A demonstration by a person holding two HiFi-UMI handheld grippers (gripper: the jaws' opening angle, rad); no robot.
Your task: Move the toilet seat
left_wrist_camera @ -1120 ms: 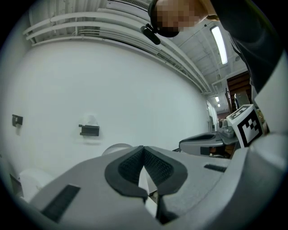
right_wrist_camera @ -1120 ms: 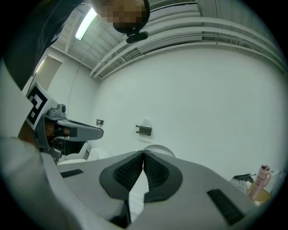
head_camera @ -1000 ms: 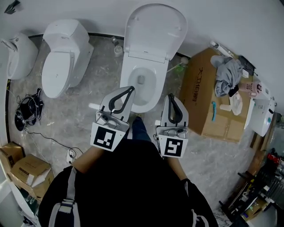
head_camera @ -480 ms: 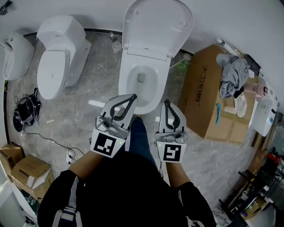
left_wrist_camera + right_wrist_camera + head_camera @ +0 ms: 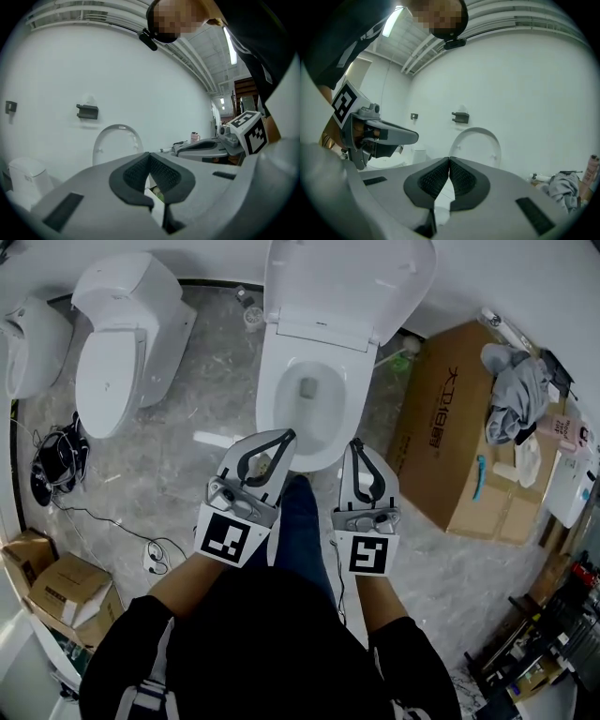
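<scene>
Head view: a person stood over the toilet bowl (image 5: 268, 390) w/ both forearms held out front, left gripper (image 5: 285, 435) and right gripper (image 5: 355, 442) side by side, marker cubes up, tips by the bowl's near rim. Both grippers' jaws were pressed together w/ nothing between, pointing approx. level toward the wall. The toilet seat (image 5: 349, 282) stood raised behind the bowl, apart from both.

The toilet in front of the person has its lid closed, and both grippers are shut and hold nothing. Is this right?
Not quite: the lid stands raised, leaving the bowl open, as the head view shows. The rest holds: the left gripper and the right gripper are shut and hold nothing.
</scene>
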